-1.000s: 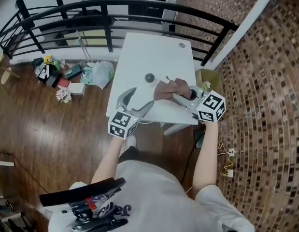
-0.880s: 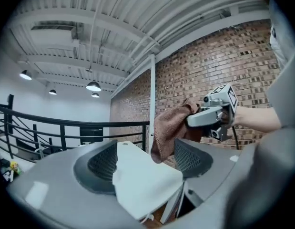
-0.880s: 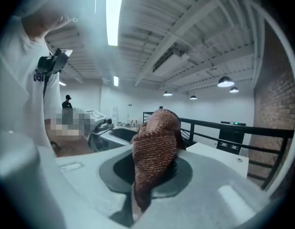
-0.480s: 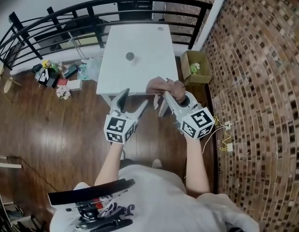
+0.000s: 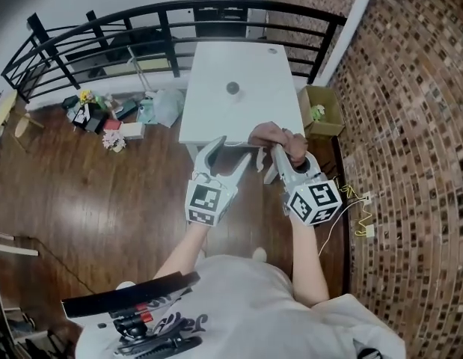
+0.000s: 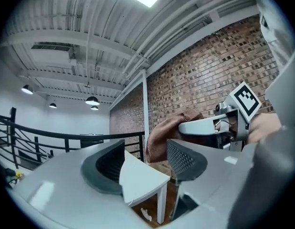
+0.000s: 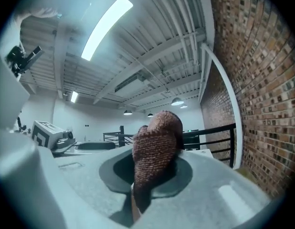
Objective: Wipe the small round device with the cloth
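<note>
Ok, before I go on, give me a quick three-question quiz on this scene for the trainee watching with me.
1. True or false: the brown knitted cloth covers the small round dark device.
2. Fill in: the right gripper is shut on the ____.
3. The device sits: A) on the wooden floor, B) on the white rectangular table, C) between the right gripper's jaws.
Key: 1 false; 2 cloth; 3 B.

White table (image 5: 216,118) w/ small round device (image 5: 232,88) near its centre, on wood floor (image 5: 104,193).
</note>
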Demonstrator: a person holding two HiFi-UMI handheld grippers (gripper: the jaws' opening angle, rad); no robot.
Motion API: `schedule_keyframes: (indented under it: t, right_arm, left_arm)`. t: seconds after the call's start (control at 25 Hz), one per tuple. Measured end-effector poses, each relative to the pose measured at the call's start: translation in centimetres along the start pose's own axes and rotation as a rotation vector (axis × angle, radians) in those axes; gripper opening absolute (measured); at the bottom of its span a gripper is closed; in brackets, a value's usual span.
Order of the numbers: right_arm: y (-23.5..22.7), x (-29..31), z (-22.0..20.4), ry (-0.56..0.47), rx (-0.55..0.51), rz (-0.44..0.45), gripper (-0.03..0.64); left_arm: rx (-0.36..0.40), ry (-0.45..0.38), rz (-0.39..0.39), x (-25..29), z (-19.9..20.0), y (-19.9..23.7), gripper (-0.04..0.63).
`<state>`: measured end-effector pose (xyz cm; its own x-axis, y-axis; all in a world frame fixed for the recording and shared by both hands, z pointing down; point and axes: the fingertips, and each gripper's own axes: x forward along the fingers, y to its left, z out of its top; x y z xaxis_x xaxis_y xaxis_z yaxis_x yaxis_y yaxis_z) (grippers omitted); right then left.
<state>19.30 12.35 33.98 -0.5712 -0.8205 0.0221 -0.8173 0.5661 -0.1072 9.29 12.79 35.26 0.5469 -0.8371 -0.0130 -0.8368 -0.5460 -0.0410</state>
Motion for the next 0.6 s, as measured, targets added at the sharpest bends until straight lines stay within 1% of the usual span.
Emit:
schedule_keyframes:
  t: [0.16, 0.24, 0.44, 0.6]
  right_arm:
    - [2.7, 1.4, 1.3, -0.04, -0.025, -0.021, 0.031]
    - [3.4, 1.6, 1.8, -0.055, -0.04, -0.031, 0.031]
    - [4.4, 2.0, 1.8, -0.053, -0.059, -0.055, 0.031]
    - [4.2, 1.8, 2.0, -0.049, -0.079, -0.064, 0.031]
  left_arm:
    - [0.003, 0.016, 0.061, -2.0, 0.1, 3.8, 0.288]
    - [0.012, 0.017, 0.077, -2.6, 0.2, 5.0, 0.287]
    - [-0.006, 0.009, 0.083, -2.9, 0.4, 6.9, 0.287]
    - [-0.031, -0.001, 0.076, -2.3, 1.4, 6.7, 0.287]
